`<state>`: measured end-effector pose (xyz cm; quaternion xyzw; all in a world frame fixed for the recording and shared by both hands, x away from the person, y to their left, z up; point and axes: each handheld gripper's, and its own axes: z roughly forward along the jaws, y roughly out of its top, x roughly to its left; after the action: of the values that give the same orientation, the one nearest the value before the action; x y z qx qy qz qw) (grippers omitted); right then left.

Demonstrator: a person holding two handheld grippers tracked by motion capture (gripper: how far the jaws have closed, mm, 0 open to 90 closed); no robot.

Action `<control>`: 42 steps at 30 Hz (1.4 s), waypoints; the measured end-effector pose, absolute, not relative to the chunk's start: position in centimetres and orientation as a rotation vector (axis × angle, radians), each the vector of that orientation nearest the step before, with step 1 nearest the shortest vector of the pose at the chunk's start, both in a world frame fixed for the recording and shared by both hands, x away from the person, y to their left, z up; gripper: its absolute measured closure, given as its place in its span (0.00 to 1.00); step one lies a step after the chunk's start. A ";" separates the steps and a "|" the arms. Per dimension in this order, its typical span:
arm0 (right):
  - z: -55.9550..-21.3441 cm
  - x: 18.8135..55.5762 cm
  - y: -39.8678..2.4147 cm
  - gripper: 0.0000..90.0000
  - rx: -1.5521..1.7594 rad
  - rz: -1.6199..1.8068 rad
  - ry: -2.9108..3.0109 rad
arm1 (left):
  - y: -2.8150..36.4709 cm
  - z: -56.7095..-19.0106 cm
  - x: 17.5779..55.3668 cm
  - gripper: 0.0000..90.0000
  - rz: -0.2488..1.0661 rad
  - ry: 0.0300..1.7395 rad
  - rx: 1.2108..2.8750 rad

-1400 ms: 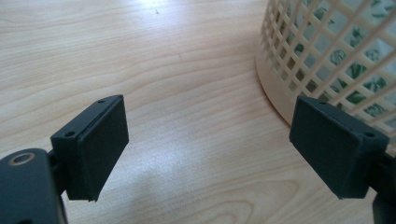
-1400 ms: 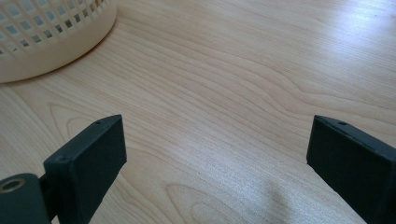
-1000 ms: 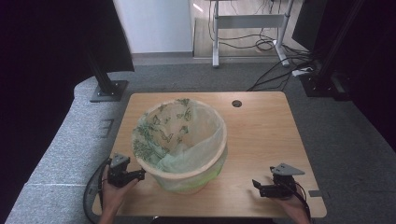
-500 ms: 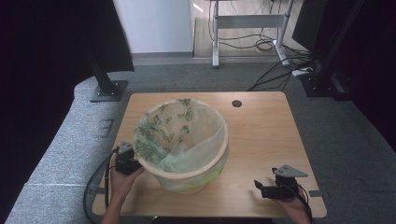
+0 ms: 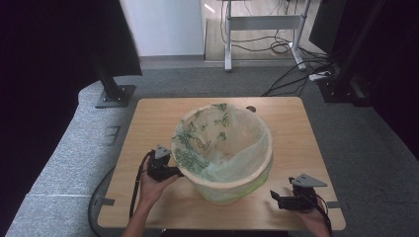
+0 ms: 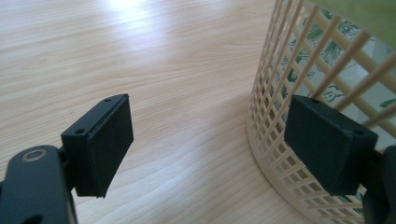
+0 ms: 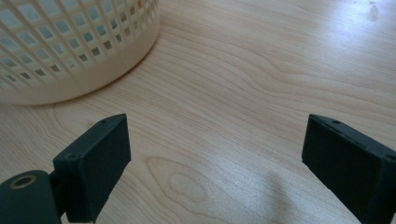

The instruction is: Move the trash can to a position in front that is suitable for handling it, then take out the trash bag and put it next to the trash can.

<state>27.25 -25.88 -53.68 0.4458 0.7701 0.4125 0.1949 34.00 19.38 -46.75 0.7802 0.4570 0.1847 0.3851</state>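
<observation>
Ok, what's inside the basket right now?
A pale green butterfly-print bag liner lines the lattice basket, folded over its rim. Its bottom looks empty, though the near wall hides part of it.

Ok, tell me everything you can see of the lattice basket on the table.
The basket is round, cream, seemingly plastic, with an open square-lattice wall. It stands upright near the front middle of the wooden table. A thin pale green liner bag printed with butterflies sits inside, folded over the rim. The left gripper, open, sits beside its left wall; contact is unclear. The right gripper, open, stays apart.
</observation>
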 end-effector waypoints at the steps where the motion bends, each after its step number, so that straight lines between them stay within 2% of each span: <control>1: -53.7 27.3 -25.9 0.09 1.249 1.156 2.159 | 19.4 -46.7 34.0 0.16 0.471 1.164 1.987; 11: -53.6 27.3 -26.2 0.10 1.263 1.178 2.135 | 22.5 -47.4 32.7 0.16 0.413 1.184 1.939; 16: -53.4 27.2 -26.0 0.10 1.248 1.193 2.131 | 23.7 -46.5 31.9 0.15 0.404 1.150 1.911; 30: -53.5 27.2 -26.0 0.11 1.250 1.192 2.132 | 25.9 -39.1 31.4 0.17 0.426 0.956 1.838; 37: -53.5 27.2 -25.8 0.12 1.243 1.184 2.142 | 25.2 -34.8 30.5 0.19 0.404 0.817 1.830; 42: -53.5 27.2 -25.9 0.12 1.246 1.185 2.139 | 24.3 -33.6 30.5 0.19 0.386 0.764 1.843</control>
<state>27.19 -25.88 -53.52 0.4450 0.7641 0.4233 0.1972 30.46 24.26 -33.58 0.7709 0.3197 0.1613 0.5268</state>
